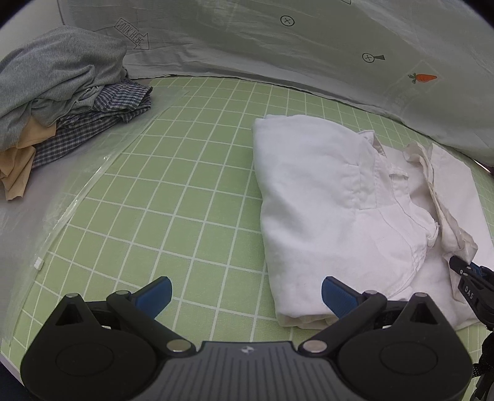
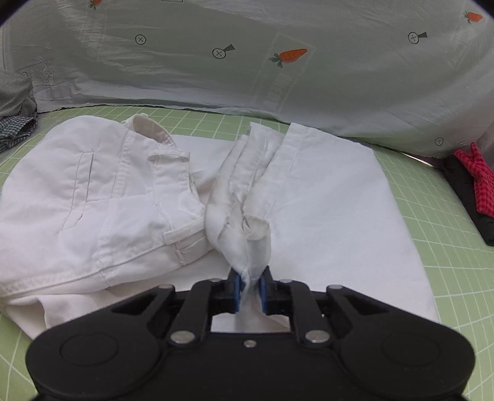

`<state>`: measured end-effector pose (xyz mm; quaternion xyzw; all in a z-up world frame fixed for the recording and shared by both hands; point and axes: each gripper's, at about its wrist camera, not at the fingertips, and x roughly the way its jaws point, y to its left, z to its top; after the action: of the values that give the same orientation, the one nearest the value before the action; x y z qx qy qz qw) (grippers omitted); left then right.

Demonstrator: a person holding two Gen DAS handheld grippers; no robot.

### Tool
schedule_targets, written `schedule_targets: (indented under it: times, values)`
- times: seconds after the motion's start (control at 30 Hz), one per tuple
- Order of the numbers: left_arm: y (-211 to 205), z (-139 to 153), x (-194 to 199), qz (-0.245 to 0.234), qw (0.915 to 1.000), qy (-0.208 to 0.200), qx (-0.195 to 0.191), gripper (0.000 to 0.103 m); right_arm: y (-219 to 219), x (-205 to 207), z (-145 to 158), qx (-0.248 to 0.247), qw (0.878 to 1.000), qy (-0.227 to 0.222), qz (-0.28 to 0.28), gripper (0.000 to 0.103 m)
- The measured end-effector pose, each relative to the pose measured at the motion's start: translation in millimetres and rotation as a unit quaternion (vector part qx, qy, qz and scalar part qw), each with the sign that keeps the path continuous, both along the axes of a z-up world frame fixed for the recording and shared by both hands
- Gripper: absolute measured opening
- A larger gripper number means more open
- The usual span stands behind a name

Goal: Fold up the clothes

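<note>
Right gripper (image 2: 250,288): jaws clamped on a bunched fold of the white cotton trousers (image 2: 92,197). Left gripper (image 1: 245,294): wide apart, empty, trousers at two o'clock.

Soft even light, faint shadows, sharp focus (edges fisheye-bent)

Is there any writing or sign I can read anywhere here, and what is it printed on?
"LOOK HERE", inside an arrow printed on the grey backdrop sheet.
"DAS", on the black right claw.
Circled cross marks and an orange carrot are printed on the same sheet: signs, not words.
The pale lettering under the carrot is too faint to read.
</note>
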<state>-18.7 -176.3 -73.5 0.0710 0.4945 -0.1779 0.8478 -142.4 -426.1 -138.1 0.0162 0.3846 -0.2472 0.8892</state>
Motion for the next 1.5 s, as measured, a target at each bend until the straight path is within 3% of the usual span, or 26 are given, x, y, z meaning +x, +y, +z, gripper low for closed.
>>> schedule_targets:
  times: [0.17,0.23,0.4,0.47,0.67,0.7,0.73,1.07,1.4,1.5]
  values:
    - [7,2,-12,-0.002,1.0000,0.000,0.002,0.102,13,-32,34,-0.060,0.998,-0.012,0.019,0.009]
    - [10,1,-14,0.004,1.0000,0.006,0.000,0.102,19,-43,41,-0.062,0.998,-0.012,0.024,0.009]
    - [12,-2,-17,0.015,0.9997,0.017,-0.005,0.102,23,-41,-5,-0.009,0.999,0.050,0.014,0.013]
    - [11,0,-18,0.015,0.9998,0.015,-0.007,0.102,24,-44,-2,-0.001,0.999,0.052,0.014,0.016]
    - [1,6,-11,0.031,0.9992,0.021,-0.015,0.102,11,-66,45,0.038,0.999,-0.017,-0.007,0.076]
    - [-2,6,-9,0.032,0.9991,0.021,-0.016,0.102,9,-70,52,0.039,0.999,-0.029,-0.012,0.089]
    - [-5,6,-7,0.033,0.9991,0.022,-0.017,0.102,7,-71,56,0.035,0.999,-0.035,-0.019,0.092]
    - [-36,-10,32,0.042,0.9983,0.035,-0.022,0.102,-46,-52,51,0.038,0.995,-0.028,-0.089,0.094]
    - [-67,-46,93,0.047,0.9943,0.092,-0.026,0.102,-97,-5,33,0.087,0.983,-0.010,-0.159,0.094]
    - [-69,-57,98,0.047,0.9925,0.108,-0.031,0.101,-92,-3,27,0.066,0.986,0.010,-0.156,0.094]
